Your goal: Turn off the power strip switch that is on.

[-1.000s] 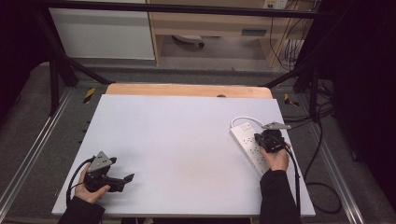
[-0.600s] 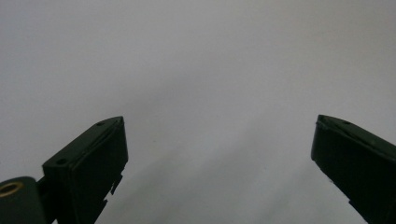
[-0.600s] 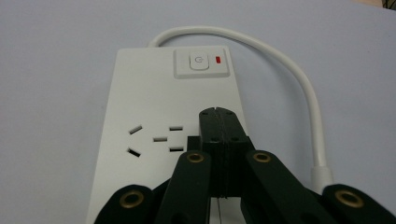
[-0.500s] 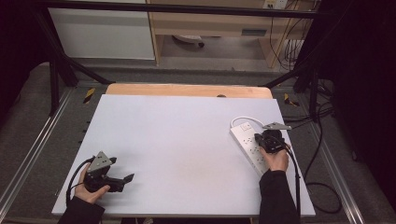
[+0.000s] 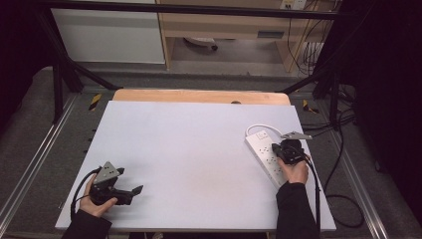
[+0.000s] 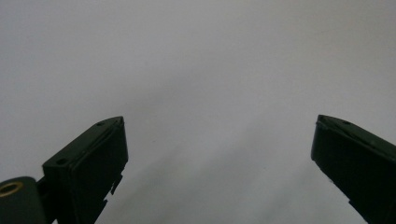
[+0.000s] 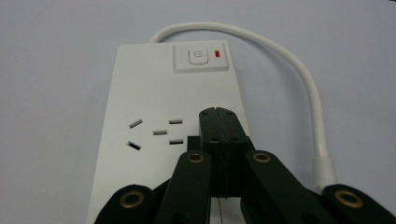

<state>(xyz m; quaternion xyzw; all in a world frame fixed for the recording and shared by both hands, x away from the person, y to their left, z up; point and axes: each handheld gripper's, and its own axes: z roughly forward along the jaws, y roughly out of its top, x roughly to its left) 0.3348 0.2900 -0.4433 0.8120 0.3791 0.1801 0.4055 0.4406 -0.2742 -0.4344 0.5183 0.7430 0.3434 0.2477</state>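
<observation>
A white power strip (image 5: 263, 154) lies on the right side of the white table (image 5: 199, 149), its white cable (image 5: 259, 128) curling off the far end. In the right gripper view the strip (image 7: 154, 93) shows a power button (image 7: 198, 56) with a red light and a set of socket slots (image 7: 156, 133). My right gripper (image 7: 217, 112) is shut, jaws pressed together with nothing between them, just over the strip's top face. The left gripper (image 5: 137, 190) rests at the table's near left, held by a hand. Its jaws stand wide apart over bare table, fingertips (image 6: 109, 128) empty.
A wooden strip (image 5: 199, 95) edges the table's far side. Black cables (image 5: 343, 164) trail on the floor at the right. Metal frame rails (image 5: 30, 169) run along both sides of the table. Shelving (image 5: 239, 25) stands beyond.
</observation>
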